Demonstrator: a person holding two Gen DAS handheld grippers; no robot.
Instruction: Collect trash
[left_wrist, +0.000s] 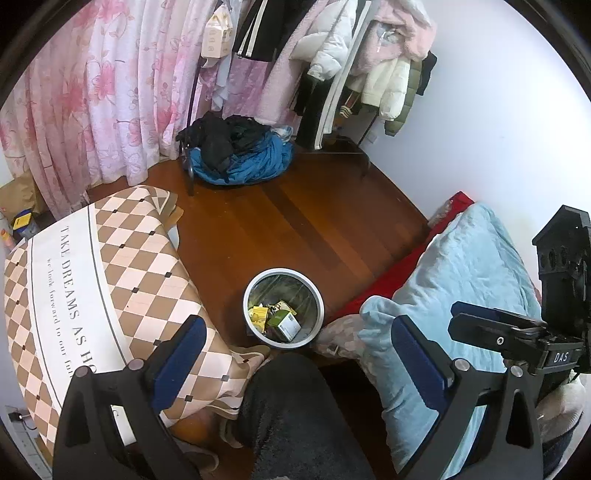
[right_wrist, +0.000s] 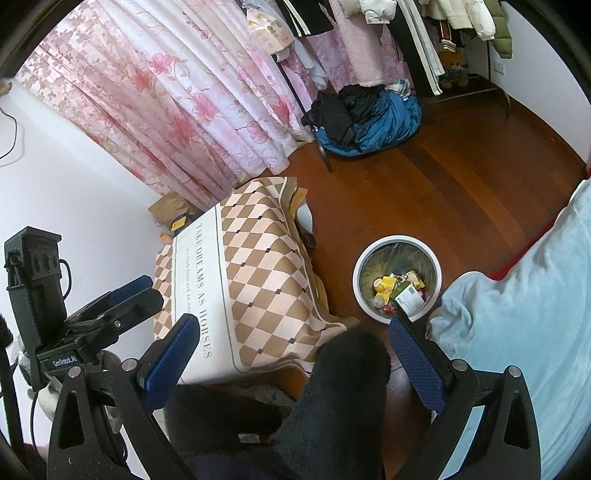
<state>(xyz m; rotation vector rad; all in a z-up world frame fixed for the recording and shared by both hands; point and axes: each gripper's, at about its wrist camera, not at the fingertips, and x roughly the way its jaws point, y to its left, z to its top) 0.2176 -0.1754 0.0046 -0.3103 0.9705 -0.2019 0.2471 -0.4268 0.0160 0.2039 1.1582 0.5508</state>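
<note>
A white round trash bin (left_wrist: 246, 295) stands on the wooden floor and holds several pieces of trash (left_wrist: 275, 319), among them yellow wrappers and a green-and-white carton. It also shows in the right wrist view (right_wrist: 437, 266) with the trash (right_wrist: 399, 291) inside. My left gripper (left_wrist: 299, 341) is open and empty, held high above the floor, with the bin just beyond its fingertips. My right gripper (right_wrist: 291, 341) is open and empty too, with the bin ahead near its right finger. The right gripper's body shows at the right edge of the left wrist view (left_wrist: 517, 332).
A table with a checkered cloth (left_wrist: 110, 277) stands left of the bin. A bed with a light blue blanket (left_wrist: 461, 277) lies to the right. A dark-clothed leg (left_wrist: 291, 417) is below the grippers. A pile of blue and black clothes (left_wrist: 240, 155) lies under a clothes rack by pink curtains.
</note>
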